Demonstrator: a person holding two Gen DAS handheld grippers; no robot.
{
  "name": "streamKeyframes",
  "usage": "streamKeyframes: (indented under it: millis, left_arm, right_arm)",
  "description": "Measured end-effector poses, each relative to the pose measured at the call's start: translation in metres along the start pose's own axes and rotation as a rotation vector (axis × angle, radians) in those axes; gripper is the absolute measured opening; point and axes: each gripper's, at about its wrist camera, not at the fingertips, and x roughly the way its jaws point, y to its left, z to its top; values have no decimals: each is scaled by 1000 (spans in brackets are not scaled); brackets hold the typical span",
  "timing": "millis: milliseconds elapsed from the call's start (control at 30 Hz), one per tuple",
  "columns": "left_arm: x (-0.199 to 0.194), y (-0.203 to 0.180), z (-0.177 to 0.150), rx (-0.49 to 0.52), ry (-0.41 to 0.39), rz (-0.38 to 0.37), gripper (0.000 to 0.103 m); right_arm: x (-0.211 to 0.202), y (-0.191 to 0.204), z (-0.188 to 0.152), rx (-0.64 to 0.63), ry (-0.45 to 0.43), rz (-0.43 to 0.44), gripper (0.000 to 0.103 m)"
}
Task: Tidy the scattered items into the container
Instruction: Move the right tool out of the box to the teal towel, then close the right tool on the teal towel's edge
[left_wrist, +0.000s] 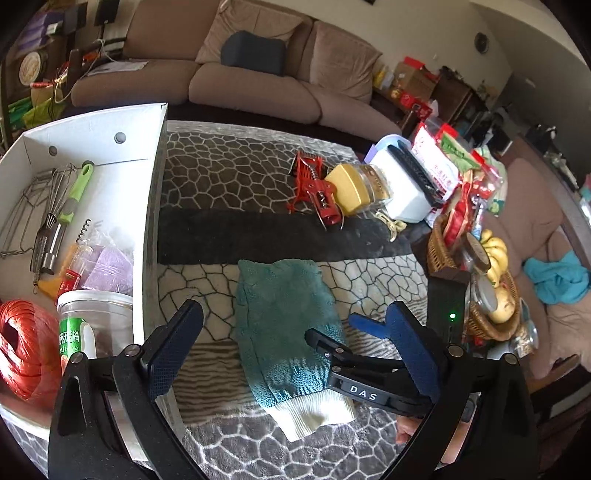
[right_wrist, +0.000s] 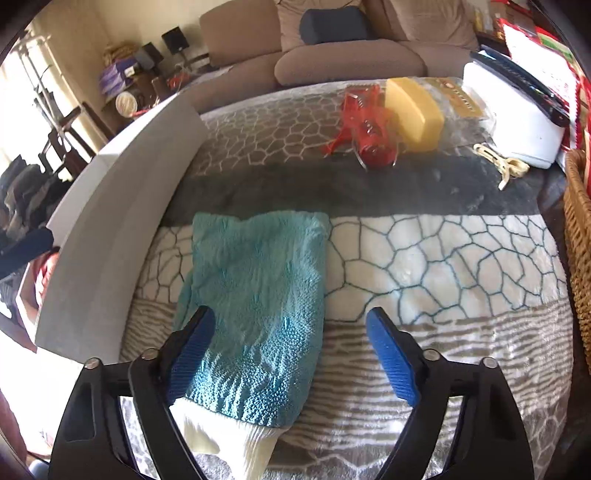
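A: Left wrist view first: the left gripper (left_wrist: 291, 325) stands spread wide at the bottom of the frame, nothing between its pads. Where is the mitt?

B: The teal mitt (left_wrist: 284, 317) lies flat on the patterned blanket (left_wrist: 229, 170), centre frame, white cuff toward the bottom edge. The white box (left_wrist: 92, 144) fills the left side, holding a whisk (left_wrist: 61, 192), a red twine ball (left_wrist: 22, 350) and a clear jar (left_wrist: 90, 325).

A: And the other tongs?

B: In the right wrist view the right gripper (right_wrist: 291, 343) is apart too; its left pad overlaps the mitt (right_wrist: 255, 295) near the cuff, the right pad is over bare blanket (right_wrist: 443, 258). No pinch yet. The box wall (right_wrist: 110, 221) runs along the left.

A: Anything else loose?

B: A red clip (right_wrist: 365, 125) and a yellow-lidded jar (right_wrist: 417, 110), upper right.
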Motion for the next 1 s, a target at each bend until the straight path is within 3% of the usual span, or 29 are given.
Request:
streamKeyframes:
  millis: [33, 67, 100, 167, 267, 500, 600, 667, 733, 833, 933, 1000]
  left_arm:
    - [1, 1, 0, -4, 5, 5, 99]
    - [2, 3, -1, -9, 10, 5, 99]
    - [2, 5, -1, -14, 15, 5, 99]
    - [2, 10, -1, -28, 18, 3, 99]
    - [2, 18, 0, -49, 21, -11, 99]
    - [-5, 36, 4, -101, 14, -69, 99]
    - [-2, 46, 6, -175, 24, -186, 99]
    - [4, 57, 6, -250, 44, -324, 100]
    - [11, 67, 6, -326, 70, -463, 103]
    - [8, 70, 9, -347, 37, -481, 103]
    - [3, 68, 10, -332, 32, -449, 103]
    - [-2, 61, 11, -286, 29, -421, 103]
  right_arm:
    - [7, 2, -3, -6, 13, 4, 69]
    - [14, 5, -6, -10, 33, 3, 56]
    - [15, 8, -9, -28, 22, -19, 53]
    - [13, 14, -10, -73, 14, -44, 25]
    - [-1, 7, -7, -54, -41, -17, 14]
    - [-82, 20, 17, -67, -282, -47, 11]
    - [-116, 30, 32, -64, -361, -8, 11]
    - [-132, 37, 42, -65, -390, 32, 7]
    - [-145, 49, 54, -91, -394, 52, 7]
    - [-157, 69, 71, -153, -377, 65, 7]
    - [-149, 80, 73, -255, -309, -94, 9]
    - [-130, 68, 63, -262, -258, -140, 30]
